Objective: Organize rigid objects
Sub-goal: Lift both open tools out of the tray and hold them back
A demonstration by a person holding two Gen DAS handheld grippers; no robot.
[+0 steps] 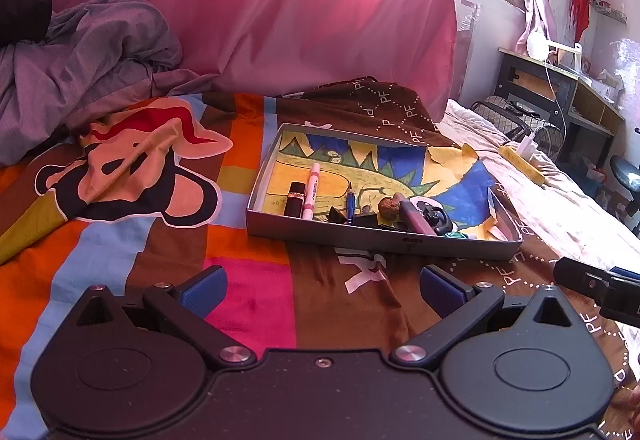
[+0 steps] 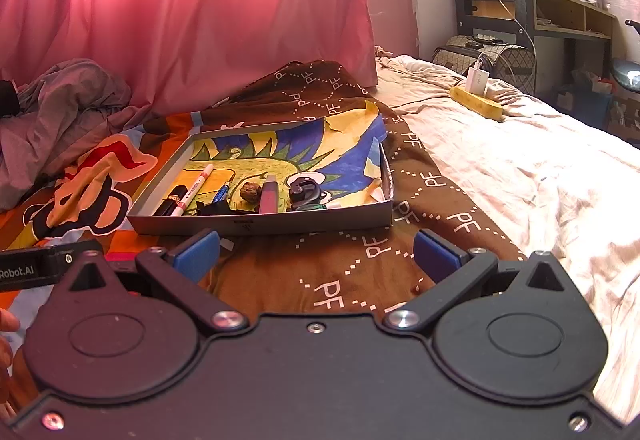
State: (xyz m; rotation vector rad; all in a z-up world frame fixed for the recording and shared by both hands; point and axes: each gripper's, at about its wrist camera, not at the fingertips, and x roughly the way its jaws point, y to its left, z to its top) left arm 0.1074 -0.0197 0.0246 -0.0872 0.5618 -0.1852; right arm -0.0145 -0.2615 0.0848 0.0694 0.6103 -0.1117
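Both tongs hover low over the bed, aimed at a shallow grey box that sits on the patterned brown-and-orange bedspread. The left tongs are released, blue pads spread wide with nothing between them. The right tongs are likewise released and empty, just short of the box's near wall. They sit side by side: the right tool's black body pokes into the left view at the right edge, and the left tool shows at the left edge of the right view.

The box holds the small things, lying on a painted paper liner: a black lipstick, a white-and-pink marker, a blue pen, a brown nut-like ball, a pink tube and a round black gadget.

The near wall hides the lower ends of several items. Dark clips beside the pen are hard to make out, as are a green scrap and a white bit behind the gadget. A fingertip is cut off at the left edge of the right view. Bright light through the pink curtain washes out its top.
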